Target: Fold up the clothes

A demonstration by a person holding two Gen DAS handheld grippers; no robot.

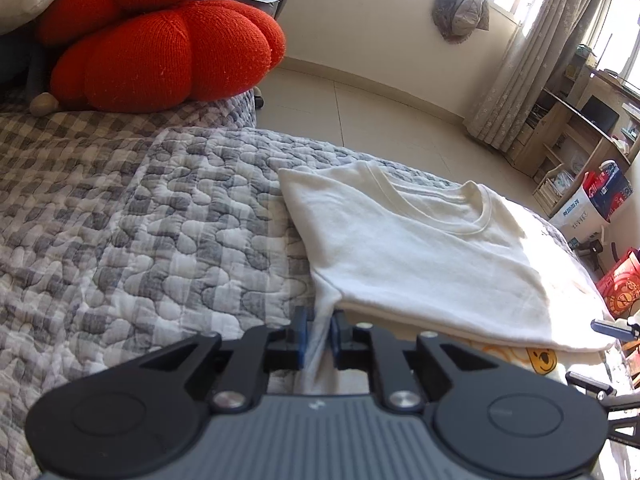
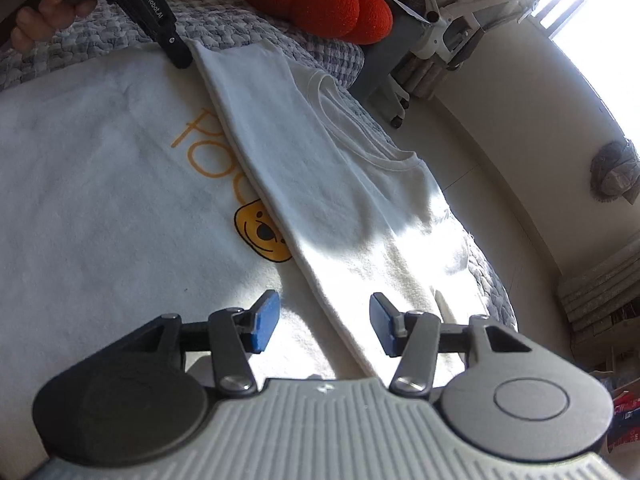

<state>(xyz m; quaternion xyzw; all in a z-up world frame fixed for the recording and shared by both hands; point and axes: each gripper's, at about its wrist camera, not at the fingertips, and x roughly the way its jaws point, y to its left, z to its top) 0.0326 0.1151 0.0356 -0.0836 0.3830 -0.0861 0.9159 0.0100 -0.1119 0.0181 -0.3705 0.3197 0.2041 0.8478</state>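
**A:** Starting left. Anything risky?

**B:** Looking along the left gripper [image 1: 319, 340]: nearly closed, with a strip of shirt [image 1: 420, 248] between the pads [image 1: 303, 336]. Cannot tell whether truly pinched or merely flanked. If loose, could slip out on a pull and leave that side unfolded. If pinched, could drag the whole shirt across the quilt [image 1: 160, 220] lying left of the fingers, and spoil the flap already folded over ahead of them (lying fairly flat for now).

**A:** And to the right?

**B:** Right gripper [image 2: 324, 324]: spread wide, holding nothing, hovering with the flap's edge running between the fingers. Might catch only the top layer on closing, or both layers, and skew the fold either way. Might also bunch the cloth around the bear print [image 2: 262, 236], just beyond the left finger.

**A:** Counts?

**B:** One shirt, spread on the quilt ahead of both sets of fingers. Two grippers, two pads each, so four. One bear print. One hand [image 2: 40, 12], gripping the left tool far beyond the right fingers. One red cushion [image 1: 168, 52], well past the left fingers (lobed, maybe two stacked; hard to say).
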